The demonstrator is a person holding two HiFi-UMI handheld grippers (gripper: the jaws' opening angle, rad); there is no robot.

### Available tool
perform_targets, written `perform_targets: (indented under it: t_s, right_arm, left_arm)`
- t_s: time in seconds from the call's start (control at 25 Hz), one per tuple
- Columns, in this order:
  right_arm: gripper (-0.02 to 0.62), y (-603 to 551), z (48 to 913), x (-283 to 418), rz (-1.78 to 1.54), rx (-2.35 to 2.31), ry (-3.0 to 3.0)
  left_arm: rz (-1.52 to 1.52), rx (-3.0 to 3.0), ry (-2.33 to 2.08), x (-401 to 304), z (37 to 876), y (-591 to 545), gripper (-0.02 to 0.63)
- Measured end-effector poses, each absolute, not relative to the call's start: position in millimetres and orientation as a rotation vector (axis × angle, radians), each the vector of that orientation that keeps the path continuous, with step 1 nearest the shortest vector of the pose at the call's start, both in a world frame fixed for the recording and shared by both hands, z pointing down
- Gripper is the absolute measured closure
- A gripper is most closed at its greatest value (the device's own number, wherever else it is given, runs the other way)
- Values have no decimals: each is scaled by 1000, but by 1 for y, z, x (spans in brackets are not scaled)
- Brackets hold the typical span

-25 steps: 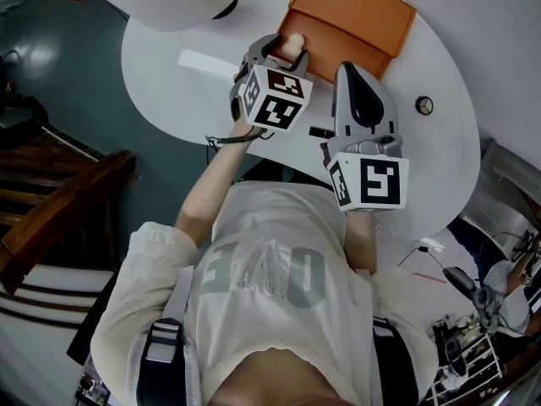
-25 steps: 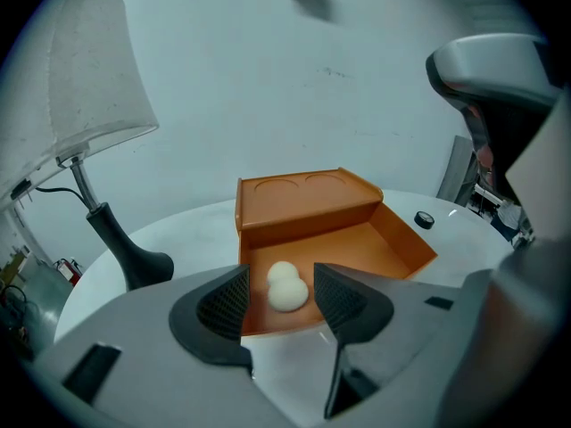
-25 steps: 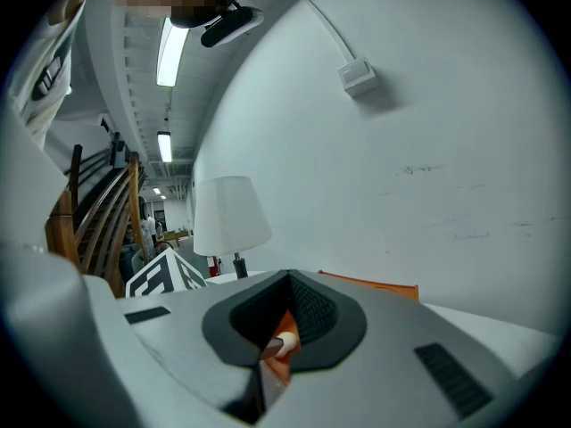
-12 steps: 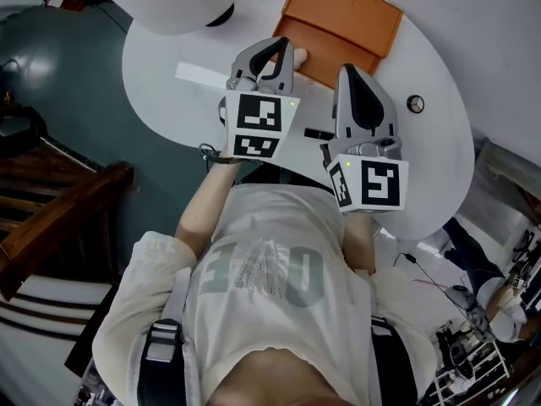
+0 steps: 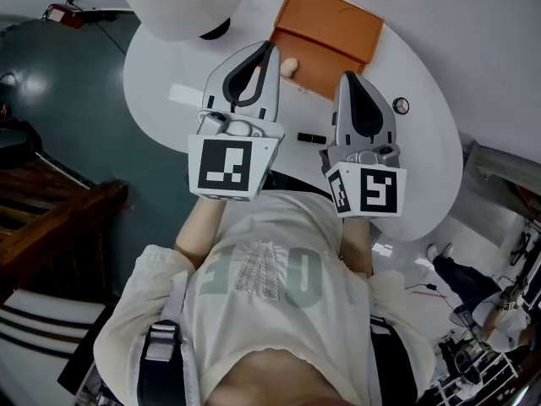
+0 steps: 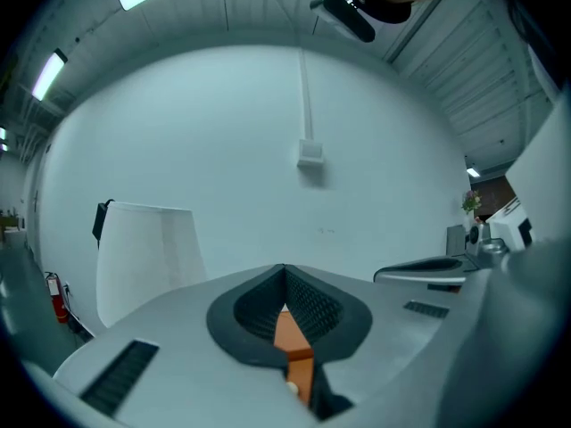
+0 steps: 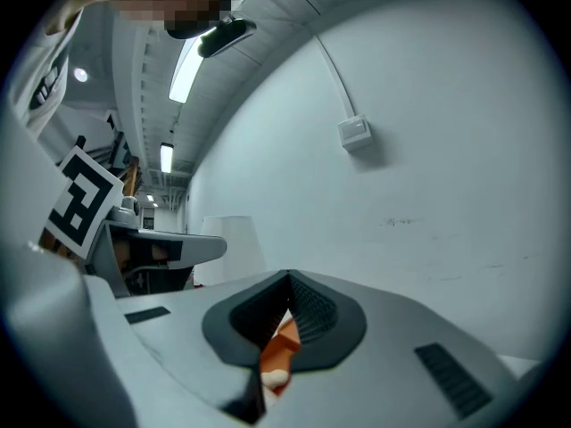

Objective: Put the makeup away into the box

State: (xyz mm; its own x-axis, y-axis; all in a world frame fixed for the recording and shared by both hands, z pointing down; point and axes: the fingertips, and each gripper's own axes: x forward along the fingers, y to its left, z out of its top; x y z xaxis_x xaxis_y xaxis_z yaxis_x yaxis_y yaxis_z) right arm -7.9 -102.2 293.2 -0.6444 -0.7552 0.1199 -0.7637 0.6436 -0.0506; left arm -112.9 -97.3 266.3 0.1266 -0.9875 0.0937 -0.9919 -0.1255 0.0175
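The left gripper (image 5: pixel 270 48) has just let go: a second ago its fingers were spread at the near left corner of the box (image 5: pixel 338 19) with the sponge (image 5: pixel 290 66) between them. Since then they have been closing and now meet pad to pad with nothing in them. The gripper has also come up and back from the box and now hangs high over the counter (image 5: pixel 156 66).

The sponge lies at that near left corner, inside the box as far as I can tell, so I'd call that piece put away. A black stick (image 5: pixel 311 136) still lies on the counter between the two grippers, and a disc (image 5: pixel 401 106) sits out to the right, so there looks to be more to collect.

The left gripper points level at the far wall, its marker cube turned up towards the person's head. The right gripper (image 5: pixel 347 77) is held beside it and a little lower, tipped only slightly down, its fingers also together and empty. Both forearms reach straight out from the chest
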Motion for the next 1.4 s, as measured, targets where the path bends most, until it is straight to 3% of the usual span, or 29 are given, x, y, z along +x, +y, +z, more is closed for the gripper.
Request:
perform_targets:
  t_s: [0.2,0.24,0.32,0.52,0.72,0.96,1.08,1.2,1.4]
  right_arm:
    - [591,-91,296,-3,155,1265,-2768]
    - [591,-87,302,0,167,1244,-2764]
    - [591,-79,315,11,187,1225,-2737]
    - [591,-64,345,48,241,1230,-2649]
    - [591,-49,362,78,246,1258,-2550]
    - [591,-40,369,87,284,1284,-2501]
    - [591,-39,373,89,304,1282,-2495]
    - [591,-37,374,86,309,1273,-2497]
    - [591,-37,372,83,298,1259,-2510]
  left_arm:
    - [218,2442,-1783,-81,293,-89,600]
    - [261,2490,-1649,-65,311,-84,566]
    - [366,2534,-1363,-31,356,-68,404]
    - [651,2533,-736,34,479,-12,354]
    - [992,2490,-571,39,558,14,353]
    - [1052,2518,-507,38,575,18,356]
    - [1075,2536,-516,40,577,13,385]
    - [1109,2554,-570,35,578,6,487]
    - [1102,2547,-563,35,580,2,500]
